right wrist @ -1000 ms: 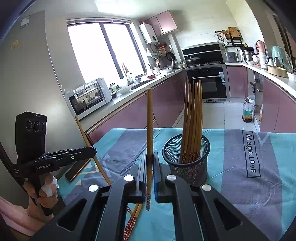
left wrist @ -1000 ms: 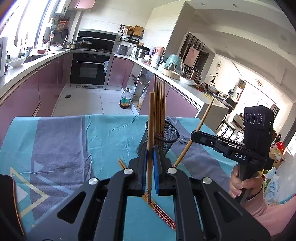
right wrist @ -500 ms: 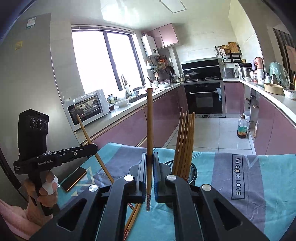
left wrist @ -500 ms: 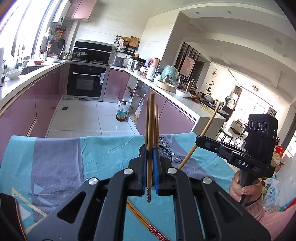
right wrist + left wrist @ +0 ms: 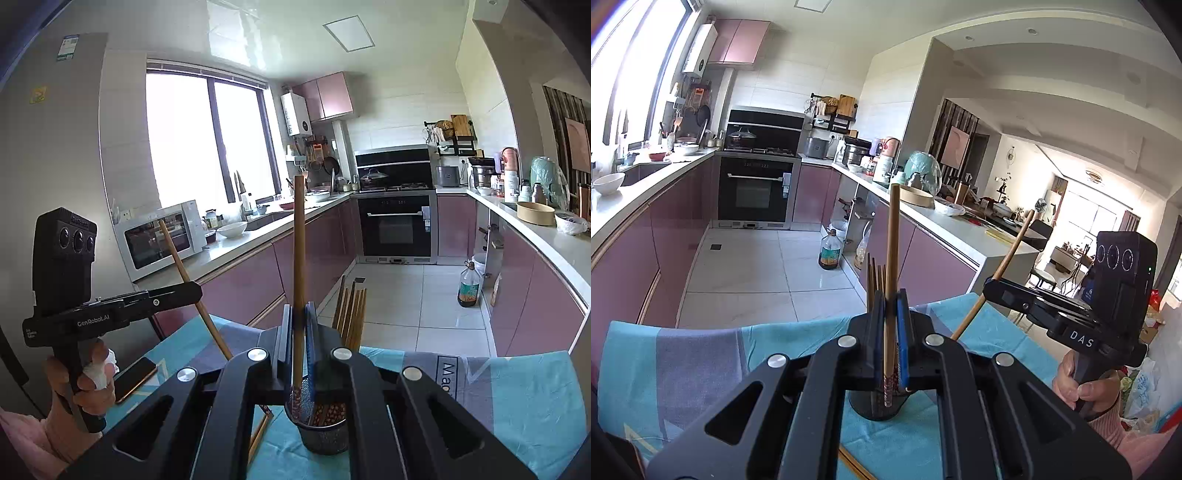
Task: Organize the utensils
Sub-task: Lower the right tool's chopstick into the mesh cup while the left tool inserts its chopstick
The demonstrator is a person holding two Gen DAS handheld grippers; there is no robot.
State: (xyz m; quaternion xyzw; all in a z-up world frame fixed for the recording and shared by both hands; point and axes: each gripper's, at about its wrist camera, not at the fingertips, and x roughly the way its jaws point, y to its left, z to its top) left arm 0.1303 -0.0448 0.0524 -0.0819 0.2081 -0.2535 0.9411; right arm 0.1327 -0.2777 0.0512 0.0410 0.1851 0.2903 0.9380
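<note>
Both grippers, left [image 5: 891,325] and right [image 5: 298,325], are each clamping one chopstick [image 5: 892,258] upright above the mesh holder [image 5: 321,428] mid-tabletop; next they need lowering in.

Table under a teal and grey cloth [image 5: 524,391]; mesh holder [image 5: 325,435], loose chopsticks [image 5: 258,435], phone [image 5: 135,378] on it

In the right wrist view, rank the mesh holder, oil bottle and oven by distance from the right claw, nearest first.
From the right claw:
1. Mesh holder, directly below on the cloth.
2. Oil bottle, on the floor, right.
3. Oven, at the far wall.
</note>
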